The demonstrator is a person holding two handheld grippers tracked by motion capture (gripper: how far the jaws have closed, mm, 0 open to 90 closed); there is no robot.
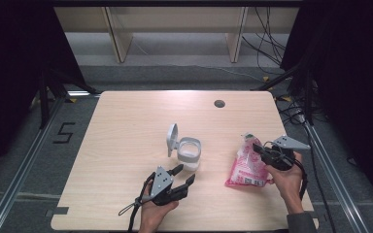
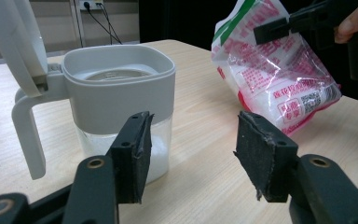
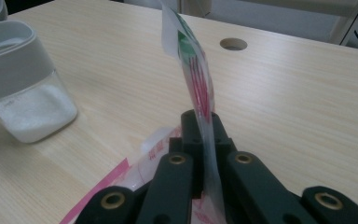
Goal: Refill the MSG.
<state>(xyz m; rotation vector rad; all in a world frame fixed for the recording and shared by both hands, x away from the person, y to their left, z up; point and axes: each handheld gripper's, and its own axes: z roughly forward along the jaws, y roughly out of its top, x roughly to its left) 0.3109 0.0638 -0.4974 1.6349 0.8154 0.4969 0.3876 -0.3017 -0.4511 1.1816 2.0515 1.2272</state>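
Status: looks like a refill job, pouring the bag into the container, and it's early stage. Right gripper has its jaws clamped on the top edge of the pink-and-white bag, near the green strip; in the right gripper view the film is pinched flat between the black pads and stands up above them. Bag sits at the right side of the table, lower end resting on the wood, upper end lifted and tilted by the grip. Can't tell whether the bag mouth is open or sealed. Container is mid-table, well apart from the bag, upright, lid flipped up on its hinge at the left, so the opening is ready. It already holds some white granules at the bottom; there may be an inner insert below the rim, can't tell for sure. Left gripper hovers just in front of the container with jaws apart, holding nothing; its own view has the clear lower wall right between the pads, no contact that I can see. Done: lid open, bag gripped. Left, my read: steady the container, carry the bag over, tip and pour, close lid
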